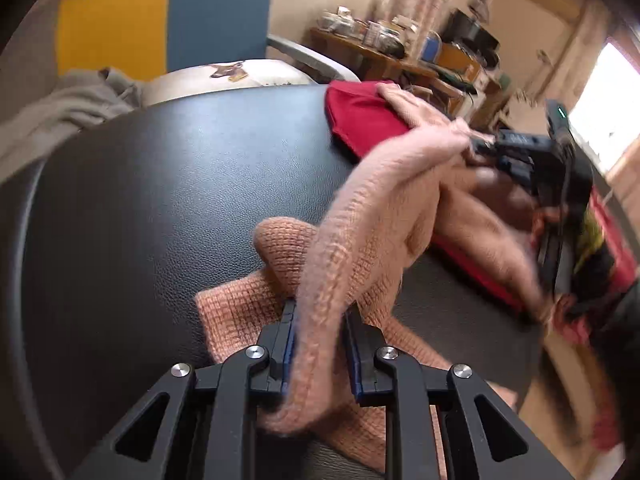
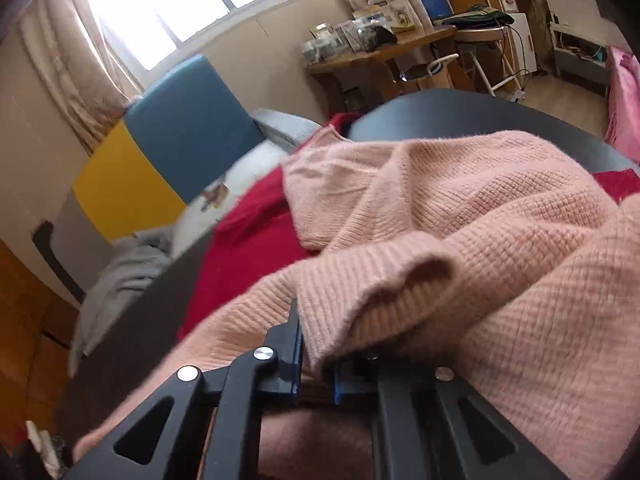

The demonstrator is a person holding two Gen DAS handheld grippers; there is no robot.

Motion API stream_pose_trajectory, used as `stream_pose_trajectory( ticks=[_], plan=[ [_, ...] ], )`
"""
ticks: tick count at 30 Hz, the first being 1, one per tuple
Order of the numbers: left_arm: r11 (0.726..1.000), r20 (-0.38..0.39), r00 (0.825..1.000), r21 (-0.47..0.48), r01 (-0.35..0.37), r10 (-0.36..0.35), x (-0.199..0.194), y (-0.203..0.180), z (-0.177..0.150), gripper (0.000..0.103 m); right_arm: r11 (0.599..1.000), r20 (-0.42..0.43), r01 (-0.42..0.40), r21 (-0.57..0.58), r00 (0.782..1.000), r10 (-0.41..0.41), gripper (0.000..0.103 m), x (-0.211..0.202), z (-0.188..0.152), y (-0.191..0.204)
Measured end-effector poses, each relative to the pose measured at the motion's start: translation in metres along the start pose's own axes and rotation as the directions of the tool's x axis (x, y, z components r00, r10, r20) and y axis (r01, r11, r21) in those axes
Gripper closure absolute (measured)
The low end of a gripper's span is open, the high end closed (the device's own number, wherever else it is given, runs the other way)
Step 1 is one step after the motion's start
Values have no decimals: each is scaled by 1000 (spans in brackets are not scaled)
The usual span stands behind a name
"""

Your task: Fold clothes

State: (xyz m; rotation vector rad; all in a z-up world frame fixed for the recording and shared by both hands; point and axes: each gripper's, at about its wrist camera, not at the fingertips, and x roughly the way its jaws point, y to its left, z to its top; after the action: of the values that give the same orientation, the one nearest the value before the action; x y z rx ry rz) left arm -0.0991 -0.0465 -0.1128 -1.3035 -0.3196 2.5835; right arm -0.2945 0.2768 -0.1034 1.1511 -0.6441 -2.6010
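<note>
A pink knitted sweater lies partly on the round black table and is lifted between both grippers. My left gripper is shut on a thick fold of it near the table's front. My right gripper, seen in the left wrist view at the right, is shut on the far end of the same fold. In the right wrist view the sweater drapes over my right gripper, which pinches its edge; the right finger is mostly hidden by cloth. A red garment lies under the sweater; it also shows in the right wrist view.
A grey garment hangs over the table's far left edge. A blue and yellow chair stands behind the table. A cluttered wooden desk stands by the wall under the window. A pink cloth hangs at the right.
</note>
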Motion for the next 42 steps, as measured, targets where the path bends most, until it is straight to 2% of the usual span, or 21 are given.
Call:
stream_pose_trajectory(
  ticks=[3, 5, 8, 12, 16, 21, 24, 28, 30, 32, 33, 34, 35, 37, 39, 42],
  plan=[
    [995, 60, 996, -70, 71, -67, -28, 8, 3, 89, 991, 64, -131, 12, 989, 130, 97, -34, -5, 18],
    [990, 110, 990, -98, 104, -93, -51, 12, 6, 90, 972, 119, -234, 17, 966, 230, 97, -64, -6, 30],
    [981, 193, 974, -129, 141, -115, -90, 18, 10, 90, 915, 197, -404, 21, 899, 392, 97, -107, -7, 51],
    [971, 316, 942, -171, 170, -109, -149, 32, 10, 98, 840, 248, -542, -7, 813, 527, 97, -157, -11, 87],
    [953, 400, 913, -240, 187, -79, -196, 58, 3, 98, 761, 274, -645, -70, 721, 636, 97, -212, -20, 128],
    [950, 478, 878, -277, 141, 9, -263, 95, -25, 98, 664, 265, -727, -176, 614, 743, 97, -272, -37, 189],
    [944, 502, 862, -311, 109, 66, -301, 123, -46, 98, 618, 243, -757, -212, 571, 784, 97, -293, -51, 224],
    [921, 510, 839, -389, 27, 191, -334, 167, -63, 98, 617, 190, -760, -206, 587, 787, 97, -281, -65, 273],
    [901, 505, 829, -434, 3, 241, -345, 193, -68, 98, 634, 143, -750, -187, 618, 773, 97, -259, -69, 302],
    [878, 476, 824, -476, -52, 307, -350, 220, -68, 98, 654, 93, -732, -191, 650, 754, 97, -237, -75, 332],
    [864, 451, 827, -498, -78, 334, -350, 234, -67, 98, 673, 60, -714, -193, 676, 734, 96, -220, -77, 352],
    [847, 414, 838, -522, -102, 356, -346, 249, -65, 98, 694, 37, -695, -185, 701, 712, 94, -200, -77, 366],
    [826, 364, 851, -546, -135, 380, -340, 267, -61, 97, 715, 13, -676, -177, 725, 689, 92, -180, -78, 381],
    [793, 241, 883, -573, -205, 402, -317, 301, -55, 96, 757, -36, -633, -160, 770, 637, 75, -139, -78, 408],
    [772, 140, 904, -582, -254, 403, -291, 321, -56, 94, 809, -112, -576, -117, 817, 566, 73, -97, -80, 424],
    [760, 62, 913, -578, -297, 404, -265, 339, -69, 93, 840, -219, -530, -117, 839, 498, 73, -66, -96, 434]
  ],
)
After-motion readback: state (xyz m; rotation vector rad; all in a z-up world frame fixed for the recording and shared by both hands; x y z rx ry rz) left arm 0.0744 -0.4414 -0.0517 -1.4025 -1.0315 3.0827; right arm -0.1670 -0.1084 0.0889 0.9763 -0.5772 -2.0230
